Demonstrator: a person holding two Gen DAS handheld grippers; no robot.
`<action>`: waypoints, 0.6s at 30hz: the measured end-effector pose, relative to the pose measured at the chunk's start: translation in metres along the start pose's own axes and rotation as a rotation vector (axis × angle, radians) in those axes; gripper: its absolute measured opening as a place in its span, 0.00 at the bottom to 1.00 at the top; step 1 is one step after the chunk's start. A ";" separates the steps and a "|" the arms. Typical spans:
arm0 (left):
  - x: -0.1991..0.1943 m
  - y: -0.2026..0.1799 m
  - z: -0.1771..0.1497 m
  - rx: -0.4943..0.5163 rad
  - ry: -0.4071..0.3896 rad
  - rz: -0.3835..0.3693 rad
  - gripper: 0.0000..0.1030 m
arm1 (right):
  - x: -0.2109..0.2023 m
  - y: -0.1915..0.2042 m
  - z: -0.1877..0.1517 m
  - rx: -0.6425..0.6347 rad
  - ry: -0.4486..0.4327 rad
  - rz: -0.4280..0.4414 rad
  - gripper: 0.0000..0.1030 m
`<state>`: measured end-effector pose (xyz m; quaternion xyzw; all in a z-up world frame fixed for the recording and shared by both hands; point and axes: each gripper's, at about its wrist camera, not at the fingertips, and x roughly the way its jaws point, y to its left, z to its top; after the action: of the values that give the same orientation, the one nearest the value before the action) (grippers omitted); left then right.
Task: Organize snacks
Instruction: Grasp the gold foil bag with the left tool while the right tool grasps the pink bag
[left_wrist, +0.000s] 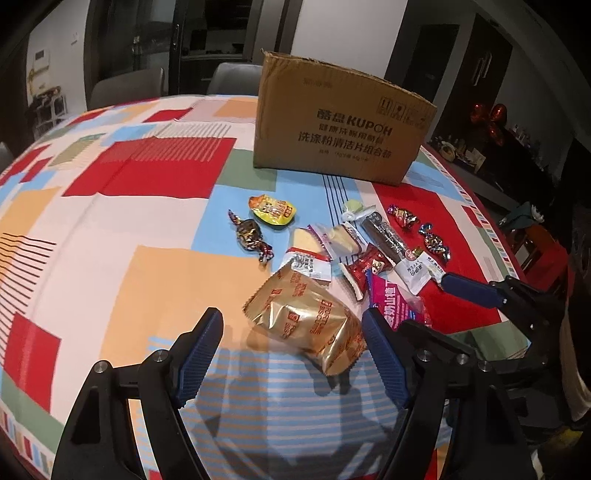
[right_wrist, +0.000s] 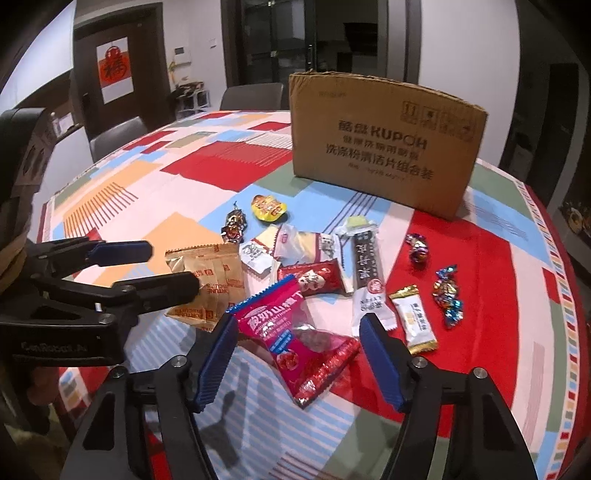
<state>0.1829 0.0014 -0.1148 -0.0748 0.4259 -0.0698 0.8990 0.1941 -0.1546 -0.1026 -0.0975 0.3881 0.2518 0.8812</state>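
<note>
gold packet (left_wrist: 308, 319): light, crinkly, slippery; pinch across middle
left gripper (left_wrist: 291, 354): wide open, empty
right gripper (right_wrist: 297, 360): wide open, empty, straddles pink packet (right_wrist: 295, 332)

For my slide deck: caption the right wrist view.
Open right gripper poised over a pink snack packet, other snacks scattered before a cardboard box on the patterned tablecloth.

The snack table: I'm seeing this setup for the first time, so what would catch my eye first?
Probably the big brown cardboard box standing at the back of the bright patchwork tablecloth. In front of it lies a loose scatter of wrapped snacks. Nearest, the open left gripper frames a gold biscuit packet, and the open right gripper frames a pink snack packet.
</note>
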 end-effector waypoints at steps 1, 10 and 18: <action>0.003 0.000 0.002 -0.004 0.003 -0.007 0.74 | 0.003 0.000 0.000 -0.003 0.001 0.005 0.66; 0.027 0.004 0.005 -0.057 0.070 -0.069 0.59 | 0.022 -0.003 0.002 -0.019 0.041 0.038 0.58; 0.030 0.004 0.003 -0.076 0.084 -0.116 0.46 | 0.029 -0.007 -0.002 0.018 0.068 0.046 0.38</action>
<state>0.2038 0.0001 -0.1364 -0.1306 0.4606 -0.1088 0.8712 0.2125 -0.1507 -0.1251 -0.0891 0.4221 0.2653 0.8623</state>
